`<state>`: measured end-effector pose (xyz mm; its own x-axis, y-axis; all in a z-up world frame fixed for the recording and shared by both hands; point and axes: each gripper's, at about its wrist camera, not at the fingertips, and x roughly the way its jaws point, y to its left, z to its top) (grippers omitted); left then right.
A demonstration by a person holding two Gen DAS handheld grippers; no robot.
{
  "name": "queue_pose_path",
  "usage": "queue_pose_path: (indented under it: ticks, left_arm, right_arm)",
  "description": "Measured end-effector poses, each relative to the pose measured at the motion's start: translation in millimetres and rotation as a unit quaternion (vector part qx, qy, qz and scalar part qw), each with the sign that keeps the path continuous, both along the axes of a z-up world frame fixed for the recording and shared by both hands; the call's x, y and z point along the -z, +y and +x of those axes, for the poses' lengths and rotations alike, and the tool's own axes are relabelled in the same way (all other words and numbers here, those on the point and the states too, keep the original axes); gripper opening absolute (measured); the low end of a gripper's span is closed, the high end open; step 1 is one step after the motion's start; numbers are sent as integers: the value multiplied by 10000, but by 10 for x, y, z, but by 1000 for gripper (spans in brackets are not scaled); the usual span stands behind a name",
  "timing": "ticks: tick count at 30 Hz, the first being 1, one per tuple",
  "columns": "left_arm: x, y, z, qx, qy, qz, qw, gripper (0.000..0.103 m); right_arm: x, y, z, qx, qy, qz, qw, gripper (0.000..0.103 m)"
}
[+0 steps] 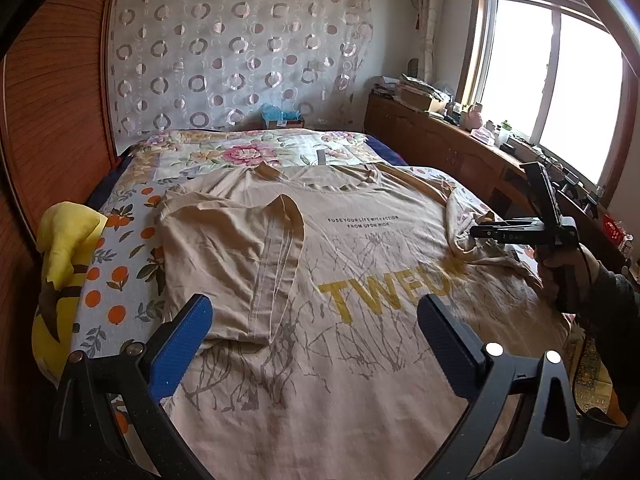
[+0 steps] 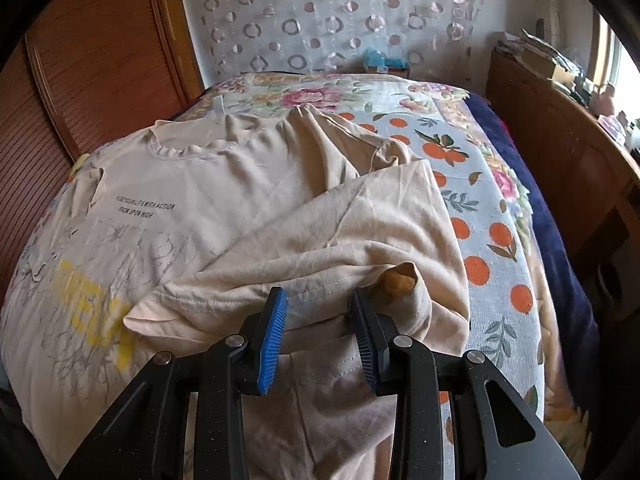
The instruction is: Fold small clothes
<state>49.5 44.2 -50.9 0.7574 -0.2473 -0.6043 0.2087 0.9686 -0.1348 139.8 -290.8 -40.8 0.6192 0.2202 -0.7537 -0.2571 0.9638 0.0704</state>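
Centrally, the beige T-shirt lies front-up on the bed, its neck towards the far wall, yellow lettering and a grey branch print across the chest. From my left wrist view, one sleeve is folded inward and lies flat over the body of the shirt. The opposite sleeve is gathered up at the other side.

My left gripper hovers over the lower part of the shirt with its jaws wide apart; nothing lies between the blue pads, and they touch no cloth.

My right gripper has its jaws partly open. The bunched hem of the raised sleeve sits between them; whether the pads press on it I cannot tell. In the left wrist view the same gripper appears at the right edge, held by a hand in a dark sleeve.

Surroundings: a yellow cloth lies at the bed's edge beside the shirt, apart from it. The bedcover carries an orange-fruit print nearer me and a floral panel farther off. A blue-and-white item rests at the head of the bed against a sheer curtain patterned with rings. A wooden panel flanks one side; a wooden cabinet below the window flanks the other, its top crowded with boxes and small items too small to identify.
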Motion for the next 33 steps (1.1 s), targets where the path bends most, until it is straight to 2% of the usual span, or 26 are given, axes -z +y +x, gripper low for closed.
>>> queue_pose_path:
  ticks: [2,3,4,5,9,14,17,20,27,29,33]
  left_arm:
    - [-1,-8,-6,22,-9,5,10000,102]
    - [-3,-1,-9,24,-14,15,10000,102]
    - [-5,-3,-10,21,-19,27,10000,102]
    - [-8,-5,-19,23,-27,31,10000,102]
    - [-32,18,-30,-27,-42,14,10000,102]
    - [-45,79,-46,-119,-43,-3,9999,102]
    - [-46,111,-58,-145,-42,18,9999,102]
    - [-35,137,-69,-158,-30,16,9999,103]
    - [14,165,-63,-182,46,-1,9998,102]
    - [15,153,-60,-180,49,-7,9998,102]
    - [21,145,-61,-174,45,-4,9998,102]
  right_arm:
    - [-8,66,-21,-27,-62,-170,9998,35]
    - [14,108,-10,-85,-113,-243,9996,27]
    - [28,146,-3,-166,-151,-260,9994,12]
    - [49,156,-8,-198,-188,-327,9991,8]
    - [-61,283,-42,-376,-381,-428,9976,7]
    - [-396,484,-84,-555,-714,-409,9951,7]
    - [-490,574,-47,-592,-771,-422,9944,7]
    - [-490,602,26,-501,-791,-462,9945,7]
    - [-465,521,13,-278,-905,-172,9954,7]
    - [-476,570,-40,-443,-950,-33,9945,2]
    - [-556,701,-148,-706,-1166,16,9907,1]
